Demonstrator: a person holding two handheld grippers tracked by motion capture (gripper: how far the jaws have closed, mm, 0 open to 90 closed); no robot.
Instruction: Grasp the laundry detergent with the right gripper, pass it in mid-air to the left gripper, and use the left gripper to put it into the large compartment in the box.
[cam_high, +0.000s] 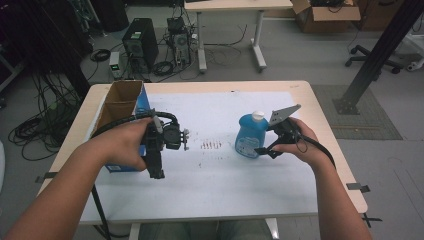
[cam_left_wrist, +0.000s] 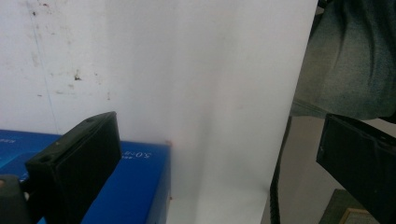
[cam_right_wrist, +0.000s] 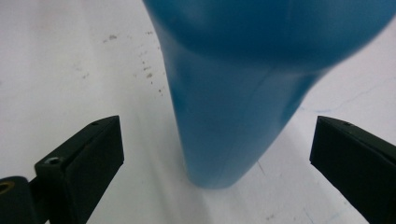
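The blue detergent bottle (cam_high: 248, 136) (white cap on top) stands upright on the white table sheet (cam_high: 225, 175), right of centre, and the right gripper (cam_right_wrist: 215, 154) sits just beside it with its jaws spread wide on either side of the bottle's base, not touching it. The left gripper (cam_left_wrist: 215, 158), jaws also spread and holding nothing, hangs over the sheet next to the blue cardboard box (cam_high: 122, 107) at the table's left edge.

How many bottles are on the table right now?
1. The blue bottle stands upright right of the table's middle, in front of the right gripper, whose open jaws flank it without touching. The cardboard box at the left may hide others inside.
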